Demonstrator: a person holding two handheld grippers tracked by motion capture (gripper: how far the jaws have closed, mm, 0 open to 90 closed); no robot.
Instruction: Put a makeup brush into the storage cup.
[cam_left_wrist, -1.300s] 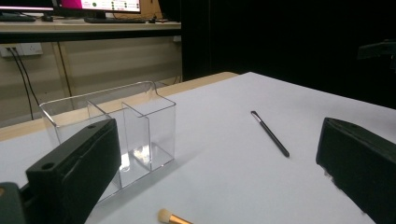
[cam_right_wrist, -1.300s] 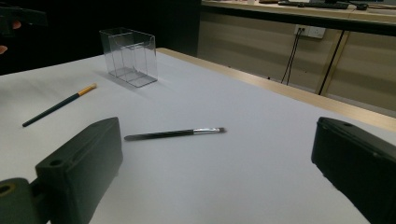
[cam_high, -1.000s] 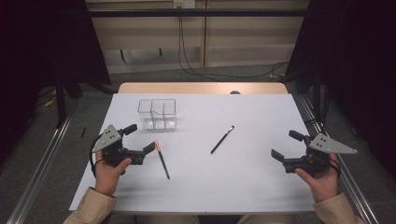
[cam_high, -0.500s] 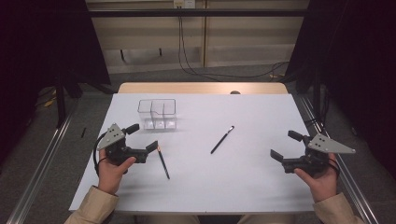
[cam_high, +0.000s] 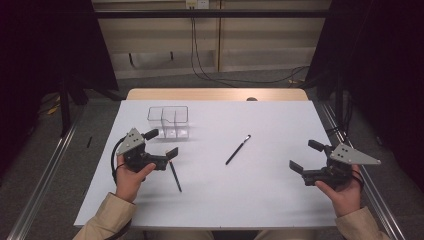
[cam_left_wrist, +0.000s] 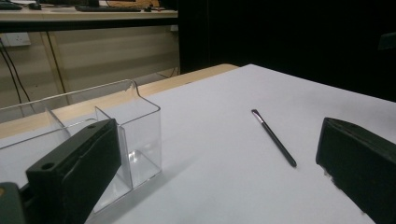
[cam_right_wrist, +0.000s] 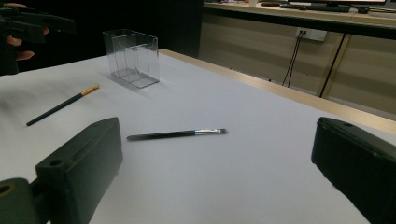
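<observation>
The white table (cam_high: 260, 195) lay broad and mostly bare in front of me, which left both arms free to work from either flank. Toward its far left stood the clear divided holder (cam_high: 168, 121), upright and open at the top, I judged as the place where the loose brushes were meant to end up.

I had the left gripper (cam_high: 161, 148) just in front of that holder, jaws spread wide with nothing between them, the near jaw hanging close above the tip of the orange-tipped brush (cam_high: 174, 176). That brush lay flat, running from the gripper back toward me, so I read this as the approach for a pick.

My right gripper (cam_high: 307, 156) sat low near the right edge, likewise wide open and empty, pointing across at the silver-ferruled brush (cam_high: 238, 149). That one rested at a slant in the middle of the table, well apart from the holder and from both grippers, flat enough that a pinch would need to come low on the handle.
</observation>
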